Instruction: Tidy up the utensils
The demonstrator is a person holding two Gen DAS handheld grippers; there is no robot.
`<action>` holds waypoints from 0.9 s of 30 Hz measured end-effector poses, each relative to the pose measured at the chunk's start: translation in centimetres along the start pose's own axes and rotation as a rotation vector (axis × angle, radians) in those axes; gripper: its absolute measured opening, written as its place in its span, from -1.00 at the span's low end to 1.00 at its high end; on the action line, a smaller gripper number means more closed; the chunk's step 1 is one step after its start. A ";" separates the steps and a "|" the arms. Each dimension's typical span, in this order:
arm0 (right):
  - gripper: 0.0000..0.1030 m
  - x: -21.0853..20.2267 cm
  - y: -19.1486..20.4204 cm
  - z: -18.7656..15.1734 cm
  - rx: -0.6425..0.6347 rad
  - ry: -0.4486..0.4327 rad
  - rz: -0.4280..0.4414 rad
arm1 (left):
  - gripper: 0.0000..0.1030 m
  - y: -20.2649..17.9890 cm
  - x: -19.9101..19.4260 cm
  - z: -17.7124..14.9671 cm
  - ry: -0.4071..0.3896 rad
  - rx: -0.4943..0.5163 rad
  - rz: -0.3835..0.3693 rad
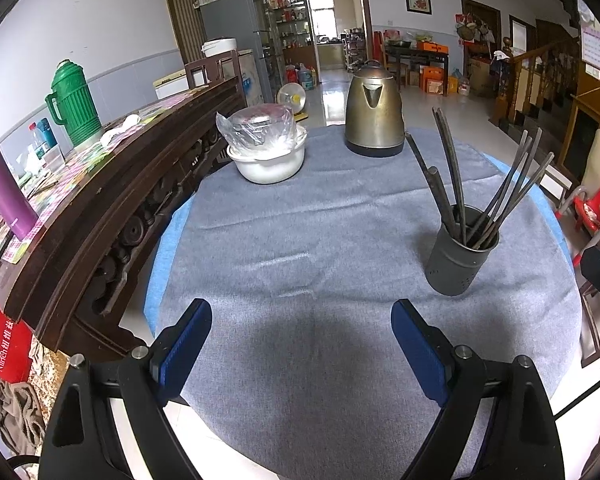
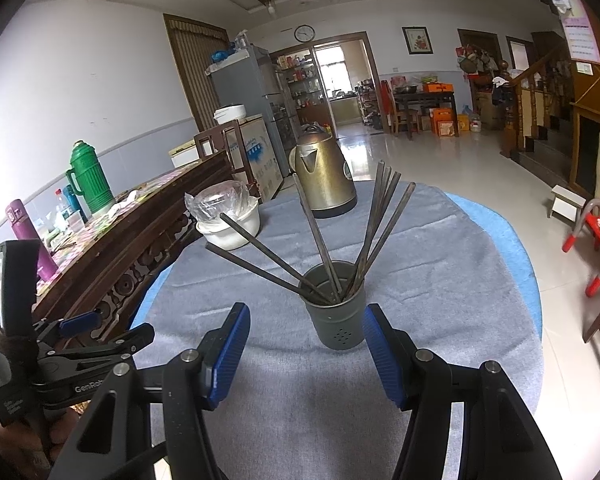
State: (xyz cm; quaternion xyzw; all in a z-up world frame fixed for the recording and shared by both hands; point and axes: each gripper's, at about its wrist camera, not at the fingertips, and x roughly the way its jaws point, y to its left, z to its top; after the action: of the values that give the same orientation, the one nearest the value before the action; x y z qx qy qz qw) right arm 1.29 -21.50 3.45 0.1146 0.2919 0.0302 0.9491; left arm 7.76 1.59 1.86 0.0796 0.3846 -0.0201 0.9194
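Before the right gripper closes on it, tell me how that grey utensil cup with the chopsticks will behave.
The utensil cup is tall and narrow, so a sideways push would probably tip it. The chopsticks lean loosely outward and may shift or spill. Its metal-looking wall may be slippery.

left hand-held gripper (image 1: 302, 322) open over cloth (image 1: 300, 240); chopsticks (image 1: 452, 176) in holder (image 1: 460, 264).

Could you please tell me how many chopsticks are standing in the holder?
8, as best I can tell: all the chopsticks stand in the grey holder, four fanning left and four fanning right. They overlap, so one may be hidden.
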 end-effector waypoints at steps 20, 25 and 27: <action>0.22 0.3 0.4 0.1 0.013 -0.004 -0.020 | 0.77 0.1 0.1 0.3 0.001 0.000 -0.002; 0.22 0.5 0.0 0.1 0.025 0.001 -0.018 | 0.77 0.0 0.2 0.5 0.003 0.001 -0.001; 0.22 0.6 -0.1 0.2 0.028 0.003 -0.016 | 0.77 -0.1 0.3 0.6 0.004 0.002 0.002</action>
State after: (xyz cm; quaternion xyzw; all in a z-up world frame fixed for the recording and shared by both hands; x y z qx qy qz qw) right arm 1.90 -21.52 3.22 0.1252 0.2946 0.0186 0.9472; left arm 8.38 1.44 2.05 0.0808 0.3864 -0.0192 0.9186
